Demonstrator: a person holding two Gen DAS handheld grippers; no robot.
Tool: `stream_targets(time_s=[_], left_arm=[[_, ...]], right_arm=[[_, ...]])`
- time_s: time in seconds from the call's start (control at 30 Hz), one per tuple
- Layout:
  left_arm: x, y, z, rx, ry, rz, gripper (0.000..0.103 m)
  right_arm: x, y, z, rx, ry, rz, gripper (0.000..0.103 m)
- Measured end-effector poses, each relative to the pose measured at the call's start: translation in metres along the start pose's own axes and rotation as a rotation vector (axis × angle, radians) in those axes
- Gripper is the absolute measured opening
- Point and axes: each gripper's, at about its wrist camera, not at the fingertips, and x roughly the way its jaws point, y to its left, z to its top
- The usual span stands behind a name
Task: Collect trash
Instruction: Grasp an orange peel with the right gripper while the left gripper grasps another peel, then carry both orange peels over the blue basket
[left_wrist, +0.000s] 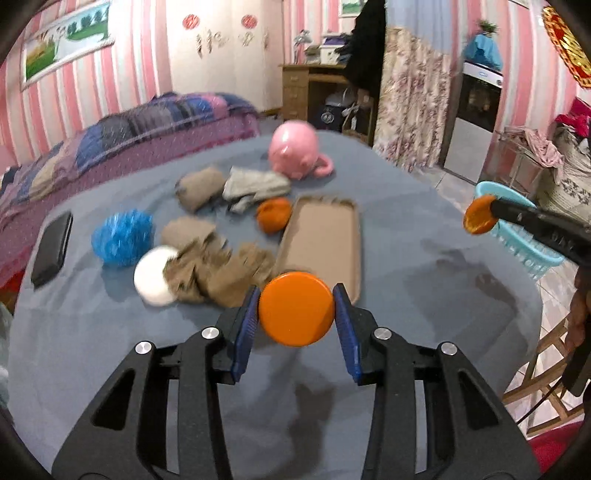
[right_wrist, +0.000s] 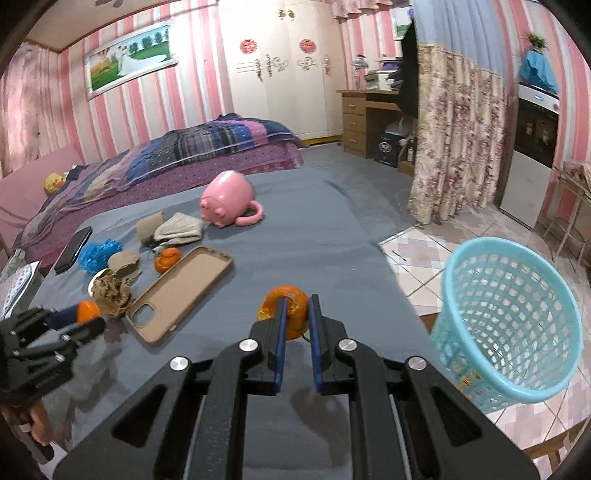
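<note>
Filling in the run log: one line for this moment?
left gripper: shut on orange lid | right gripper: shut on peel | basket: right, on floor | table: trash remains

The right gripper (right_wrist: 296, 314) pinched an orange peel (right_wrist: 287, 300) above the grey table (right_wrist: 314, 251); a blue basket (right_wrist: 509, 325) stood just right.

– Peels?
– 2: 1 peel (right_wrist: 271, 302) between the right gripper's (right_wrist: 297, 301) jaws, 1 far peel (right_wrist: 168, 259) left beyond them.
– Others?
– 1 cap (left_wrist: 295, 314) between the left gripper's (left_wrist: 296, 295) jaws; 1 mug (right_wrist: 227, 199), 1 case (right_wrist: 181, 291), 1 phone (right_wrist: 74, 249), 1 basket (right_wrist: 509, 325).
</note>
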Motion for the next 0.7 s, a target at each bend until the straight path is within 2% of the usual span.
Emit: stream_targets(time_s=[0.1, 0.4, 0.7], left_arm=[[-0.002, -0.007, 0.012, 0.006, -0.023, -0.017, 0.039], [0.014, -0.025, 0.048, 0.021, -0.063, 0.009, 0.039], [0.023, -0.088, 0.093, 0.088, -0.124, -0.089, 0.039]], right_arm=[[-0.005, -0.015, 0.000, 0.030, -0.011, -0.015, 0.012], [-0.019, -0.049, 0.003, 0.067, -0.043, -0.073, 0.012], [-0.047, -0.106, 0.022, 0.157, -0.105, -0.160, 0.012]])
